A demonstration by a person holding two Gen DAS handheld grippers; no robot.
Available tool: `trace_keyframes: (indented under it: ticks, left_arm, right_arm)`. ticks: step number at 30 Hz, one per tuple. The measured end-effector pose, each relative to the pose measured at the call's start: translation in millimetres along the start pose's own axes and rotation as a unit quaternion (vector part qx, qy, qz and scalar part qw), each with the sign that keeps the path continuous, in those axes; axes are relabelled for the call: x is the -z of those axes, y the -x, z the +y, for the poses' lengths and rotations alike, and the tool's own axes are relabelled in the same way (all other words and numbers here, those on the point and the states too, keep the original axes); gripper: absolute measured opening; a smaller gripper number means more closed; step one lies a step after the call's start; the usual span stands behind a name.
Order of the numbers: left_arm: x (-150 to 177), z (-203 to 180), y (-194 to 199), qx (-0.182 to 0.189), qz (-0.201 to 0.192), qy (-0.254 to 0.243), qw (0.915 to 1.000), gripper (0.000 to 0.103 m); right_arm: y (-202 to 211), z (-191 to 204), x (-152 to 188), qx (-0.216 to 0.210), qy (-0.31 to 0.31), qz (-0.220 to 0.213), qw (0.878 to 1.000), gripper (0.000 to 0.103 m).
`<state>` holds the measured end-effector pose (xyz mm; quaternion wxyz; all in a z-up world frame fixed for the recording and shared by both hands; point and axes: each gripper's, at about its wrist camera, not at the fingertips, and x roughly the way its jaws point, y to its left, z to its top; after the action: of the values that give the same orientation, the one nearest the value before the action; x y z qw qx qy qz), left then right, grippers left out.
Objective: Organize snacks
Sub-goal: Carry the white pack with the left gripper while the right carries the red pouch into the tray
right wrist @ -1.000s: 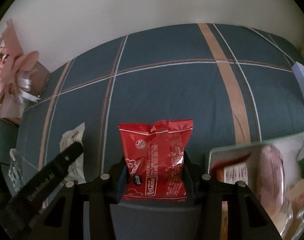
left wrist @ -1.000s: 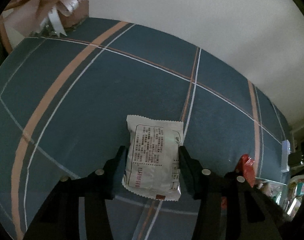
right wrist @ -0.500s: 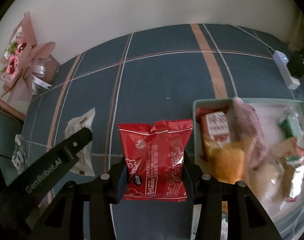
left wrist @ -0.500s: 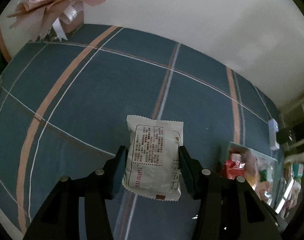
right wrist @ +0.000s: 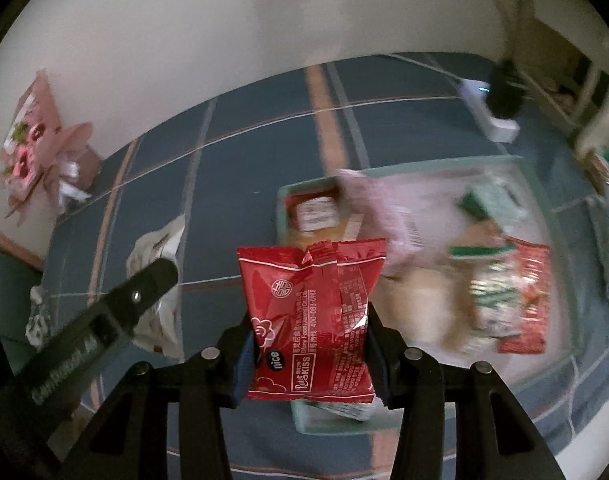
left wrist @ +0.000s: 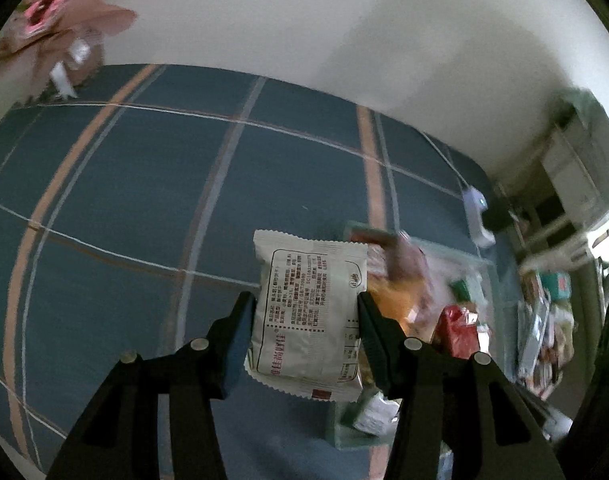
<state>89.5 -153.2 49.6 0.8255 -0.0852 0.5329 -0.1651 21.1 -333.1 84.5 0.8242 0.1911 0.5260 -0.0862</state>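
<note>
White snack packet [left wrist: 310, 312], printed back showing, hangs upright in the air, pinched at both sides. Red snack packet [right wrist: 312, 320] likewise, above the pale green tray [right wrist: 282, 200] crowded with blurred snacks.

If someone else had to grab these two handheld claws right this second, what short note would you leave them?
Left gripper: shut on a white printed snack packet, held up over the tablecloth.
Right gripper: shut on a red foil snack packet, at the near edge of the tray.
Pale green plastic tray sits on the blue plaid tablecloth, already holding several snacks.
Done: both packets picked up.
Left: set both into the tray and let go. Another pale wrapper seems to lie at the table's left edge, too blurred to identify.
</note>
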Motion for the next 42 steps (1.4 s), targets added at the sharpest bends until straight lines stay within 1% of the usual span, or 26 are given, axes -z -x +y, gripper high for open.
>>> trace_keyframes:
  ticks: [3,6,9,12,14,18,22,25,30,32,34,36,38,40,41,42]
  left_arm:
    - [8,-19,-8,0.013,0.014,-0.02,0.9996,0.053]
    - [14,-33,-14,0.021,0.027,-0.034,0.9988,0.053]
    - [20,-45,-20,0.026,0.038,-0.041,0.9981,0.053]
    - [26,-56,-25,0.035,0.05,-0.053,0.9968,0.053]
    - [31,-63,-25,0.038,0.054,-0.064,0.9958,0.053]
    - [40,-80,-30,0.032,0.061,-0.089,0.9936,0.053]
    - [47,-93,-41,0.029,0.077,-0.105,0.9911,0.053]
    - [49,-98,-47,0.027,0.085,-0.113,0.9896,0.053]
    - [51,-96,-53,0.028,0.099,-0.109,0.9887,0.053]
    - [50,-94,-51,0.027,0.097,-0.106,0.9893,0.055]
    - [48,-91,-47,0.029,0.094,-0.101,0.9901,0.064]
    - [46,-87,-44,0.028,0.09,-0.094,0.9911,0.065]
    - [44,-79,-39,0.015,0.084,-0.086,0.9926,0.065]
    - [43,-71,-35,0.001,0.078,-0.078,0.9939,0.068]
    - [42,-65,-34,-0.012,0.074,-0.072,0.9946,0.07]
    - [41,-60,-32,-0.03,0.068,-0.067,0.995,0.078]
  right_arm:
    - [4,-24,3,0.013,-0.021,0.003,1.0,0.05]
    - [8,-46,6,0.038,-0.036,0.006,0.999,0.05]
    - [15,-65,7,0.031,-0.057,0.0,0.998,0.05]
    - [23,-85,9,0.04,-0.078,-0.007,0.996,0.05]
    - [26,-102,11,0.054,-0.098,-0.01,0.994,0.05]
    - [28,-137,13,0.092,-0.144,-0.012,0.985,0.05]
    - [23,-159,15,0.113,-0.164,0.0,0.98,0.05]
    - [13,-166,17,0.111,-0.169,0.018,0.979,0.05]
    - [3,-163,20,0.086,-0.169,0.036,0.981,0.05]
    - [2,-163,21,0.084,-0.168,0.038,0.981,0.054]
    - [1,-163,21,0.082,-0.17,0.039,0.981,0.068]
    - [2,-163,21,0.08,-0.171,0.037,0.981,0.07]
    - [4,-162,22,0.077,-0.169,0.036,0.982,0.075]
    - [4,-158,23,0.076,-0.162,0.037,0.983,0.086]
    - [5,-155,24,0.076,-0.158,0.036,0.984,0.088]
    - [4,-151,24,0.078,-0.152,0.036,0.985,0.092]
